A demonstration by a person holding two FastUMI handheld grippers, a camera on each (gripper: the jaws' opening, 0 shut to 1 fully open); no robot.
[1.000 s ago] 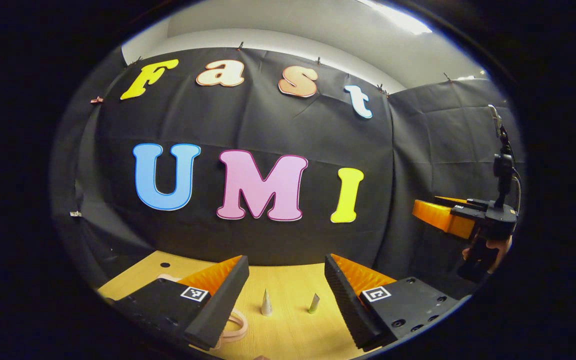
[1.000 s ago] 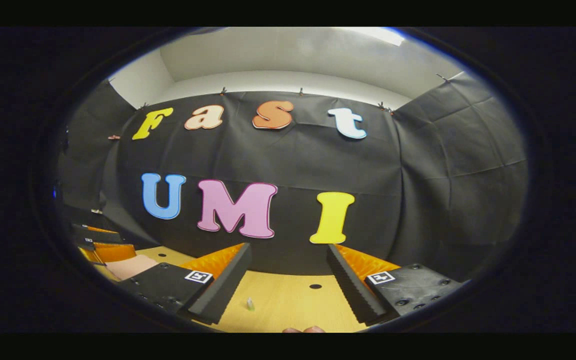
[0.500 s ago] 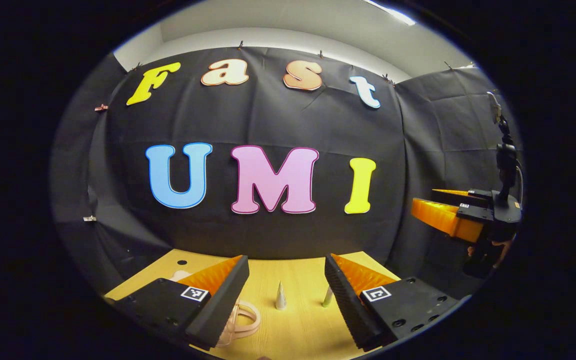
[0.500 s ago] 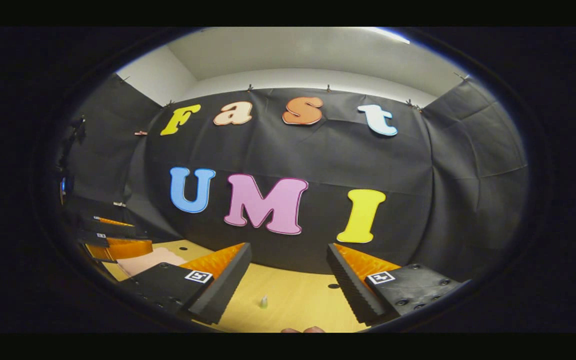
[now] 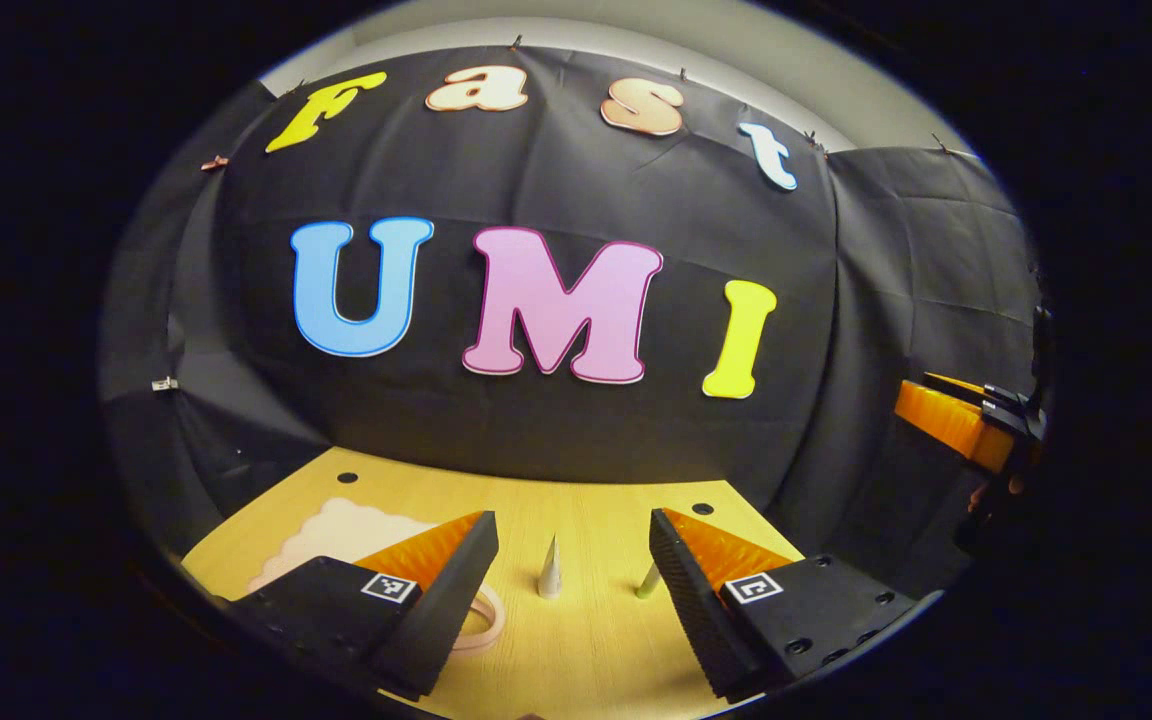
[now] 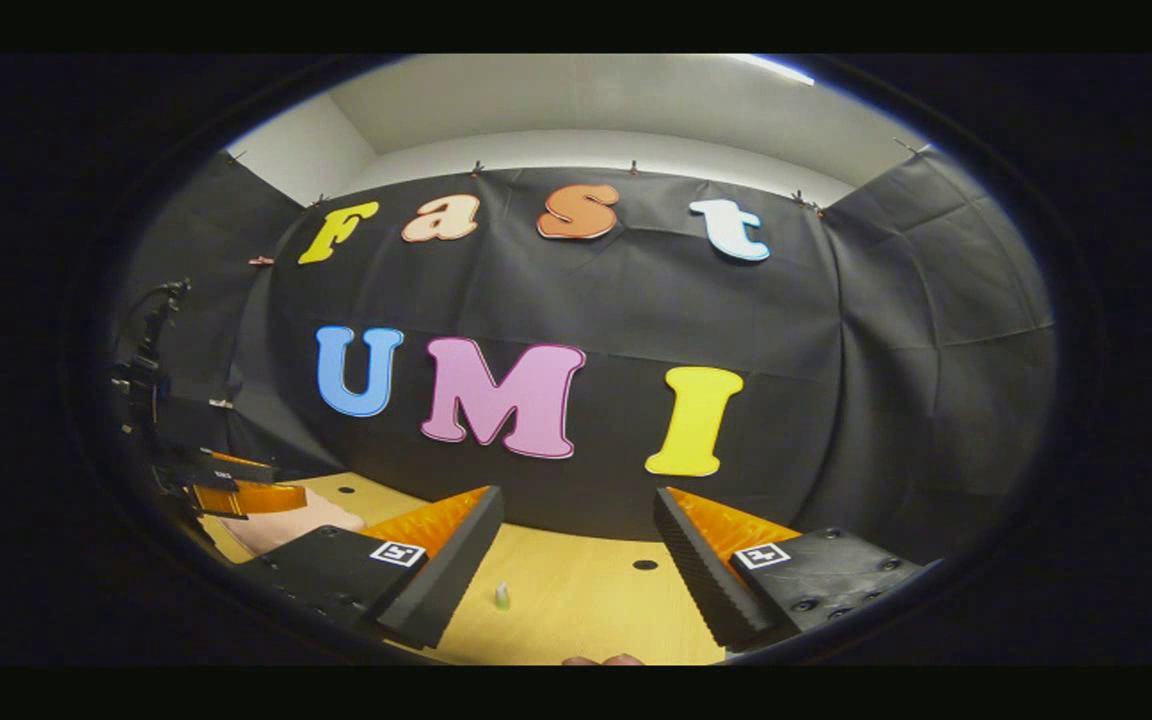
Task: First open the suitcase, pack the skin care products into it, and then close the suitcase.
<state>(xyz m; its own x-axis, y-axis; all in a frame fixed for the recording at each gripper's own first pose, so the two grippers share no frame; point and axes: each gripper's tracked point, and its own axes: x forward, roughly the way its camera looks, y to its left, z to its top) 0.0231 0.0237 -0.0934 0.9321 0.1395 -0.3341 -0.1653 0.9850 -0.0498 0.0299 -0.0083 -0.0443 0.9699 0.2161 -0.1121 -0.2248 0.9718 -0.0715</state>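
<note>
With both my left tongs [image 5: 573,560] and right tongs [image 6: 578,540] spread empty above the pale wooden bench [image 5: 596,640], I judged nothing packed: the flat pink scallop-edged suitcase [image 5: 336,530] lay shut, the silver cone-shaped tube [image 5: 549,572] standing beside it.

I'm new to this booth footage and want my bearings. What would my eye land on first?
In the left gripper view, the open left tongs hang above the wooden table, framing a silver cone-shaped item and a slim greenish one standing upright. A pale pink scalloped suitcase lies to their left, its handle loop toward the cone. In the right gripper view, the open right tongs hover over a small pale bottle.
</note>
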